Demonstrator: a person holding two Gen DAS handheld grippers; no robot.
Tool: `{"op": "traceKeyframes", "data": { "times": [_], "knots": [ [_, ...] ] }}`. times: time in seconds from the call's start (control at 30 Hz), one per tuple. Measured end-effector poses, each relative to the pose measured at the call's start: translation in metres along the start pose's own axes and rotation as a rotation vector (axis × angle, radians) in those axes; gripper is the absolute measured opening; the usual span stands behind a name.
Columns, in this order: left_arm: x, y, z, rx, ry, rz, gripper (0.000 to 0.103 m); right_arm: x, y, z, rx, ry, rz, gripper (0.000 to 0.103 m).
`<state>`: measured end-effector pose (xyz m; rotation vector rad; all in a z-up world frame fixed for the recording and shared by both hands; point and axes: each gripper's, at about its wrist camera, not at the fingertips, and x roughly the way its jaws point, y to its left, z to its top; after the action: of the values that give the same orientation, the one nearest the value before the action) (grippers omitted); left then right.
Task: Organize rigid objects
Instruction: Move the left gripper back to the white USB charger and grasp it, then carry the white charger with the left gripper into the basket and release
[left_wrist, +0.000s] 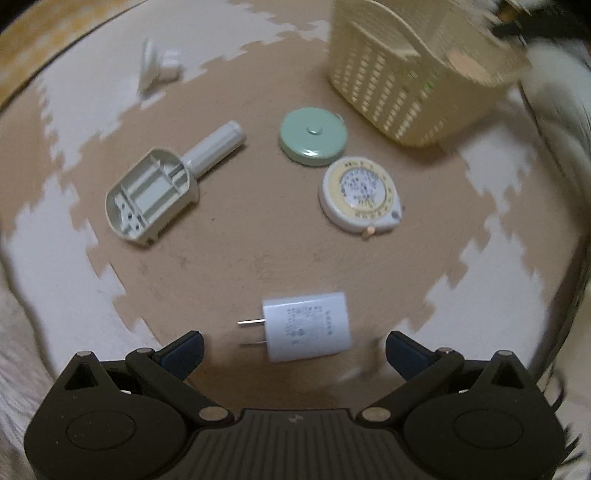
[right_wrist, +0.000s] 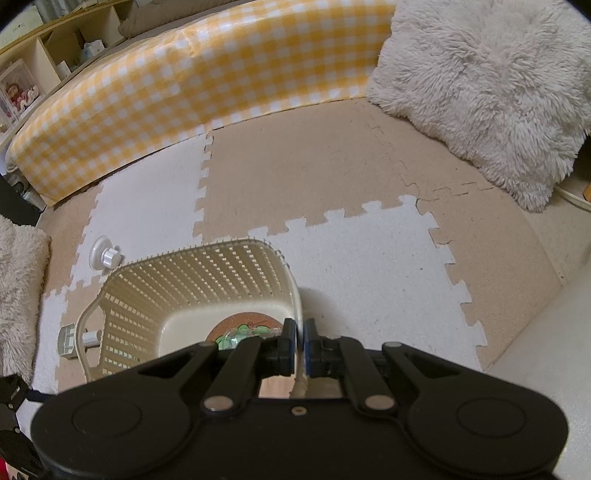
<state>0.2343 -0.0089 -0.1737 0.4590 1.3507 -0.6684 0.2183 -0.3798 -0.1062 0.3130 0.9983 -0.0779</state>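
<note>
Left wrist view: the left gripper (left_wrist: 294, 350) hovers low over the floor mat (left_wrist: 229, 258) with its fingers (left_wrist: 184, 349) wide apart, and the white plug adapter (left_wrist: 306, 326) lies between and just ahead of them, prongs pointing left. Farther off on the tan tile lie a green round tape measure (left_wrist: 313, 135), a white and yellow tape measure (left_wrist: 360, 194), and a grey scoop-like casing (left_wrist: 155, 192); a white suction knob (left_wrist: 157, 66) lies toward the far left. The cream basket (left_wrist: 391, 81) stands at the far right. Judged, the adapter is next: the fingers should straddle its flat sides, clear of the prongs, before closing.

Right wrist view: the right gripper (right_wrist: 300, 345) has its fingers clamped on the basket's near rim (right_wrist: 295, 295), steadying it. Something round already lies in the bottom.
</note>
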Motion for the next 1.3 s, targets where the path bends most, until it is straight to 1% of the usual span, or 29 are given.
{"op": "traceKeyframes", "data": {
  "times": [0.07, 0.13, 0.2, 0.27, 0.33, 0.43, 0.5, 0.57, 0.77, 0.83, 0.93, 1.07, 1.13, 1.23, 1.3],
  "knots": [
    [0.001, 0.001, 0.002, -0.052, -0.010, -0.007, 0.100, 0.000, 0.000, 0.000, 0.001, 0.000, 0.001, 0.005],
    [0.002, 0.001, 0.004, -0.087, -0.019, -0.012, 0.094, 0.001, 0.000, 0.000, 0.003, 0.001, 0.002, 0.005],
    [0.004, 0.005, 0.007, -0.111, -0.017, -0.017, 0.085, 0.001, 0.000, 0.000, 0.002, 0.001, 0.002, 0.005],
    [0.006, 0.005, 0.008, -0.124, -0.013, -0.011, 0.081, 0.001, 0.000, 0.000, 0.003, 0.001, 0.002, 0.005],
    [0.007, 0.006, 0.008, -0.137, -0.007, -0.006, 0.079, 0.001, 0.000, 0.000, 0.003, 0.001, 0.002, 0.005],
    [0.005, 0.008, 0.007, -0.164, -0.017, -0.004, 0.075, 0.000, 0.000, 0.000, 0.003, 0.001, 0.002, 0.005],
    [0.002, 0.011, 0.007, -0.176, -0.032, -0.002, 0.065, 0.000, 0.000, 0.000, 0.002, 0.001, 0.001, 0.005],
    [0.001, 0.013, 0.007, -0.187, -0.038, -0.002, 0.063, 0.000, 0.001, 0.000, 0.000, 0.001, 0.000, 0.005],
    [0.000, 0.010, 0.008, -0.183, -0.038, 0.001, 0.063, 0.000, 0.001, 0.000, -0.002, 0.004, -0.001, 0.005],
    [-0.005, 0.012, 0.008, -0.190, -0.054, 0.004, 0.063, 0.000, 0.001, 0.000, -0.003, 0.004, -0.001, 0.005],
    [-0.016, 0.014, 0.010, -0.215, -0.108, 0.011, 0.063, 0.000, 0.001, -0.001, -0.002, 0.004, 0.000, 0.005],
    [-0.034, 0.018, 0.013, -0.266, -0.197, -0.018, 0.063, 0.000, 0.001, 0.000, -0.002, 0.005, 0.000, 0.005],
    [-0.040, 0.018, 0.014, -0.275, -0.225, -0.029, 0.063, 0.000, 0.001, -0.001, -0.003, 0.006, -0.001, 0.005],
    [-0.038, 0.014, 0.017, -0.275, -0.223, -0.027, 0.063, 0.000, 0.001, 0.000, -0.005, 0.007, -0.002, 0.005],
    [-0.032, 0.013, 0.016, -0.264, -0.187, -0.020, 0.063, 0.000, 0.001, 0.000, -0.007, 0.008, -0.004, 0.005]
  ]
}}
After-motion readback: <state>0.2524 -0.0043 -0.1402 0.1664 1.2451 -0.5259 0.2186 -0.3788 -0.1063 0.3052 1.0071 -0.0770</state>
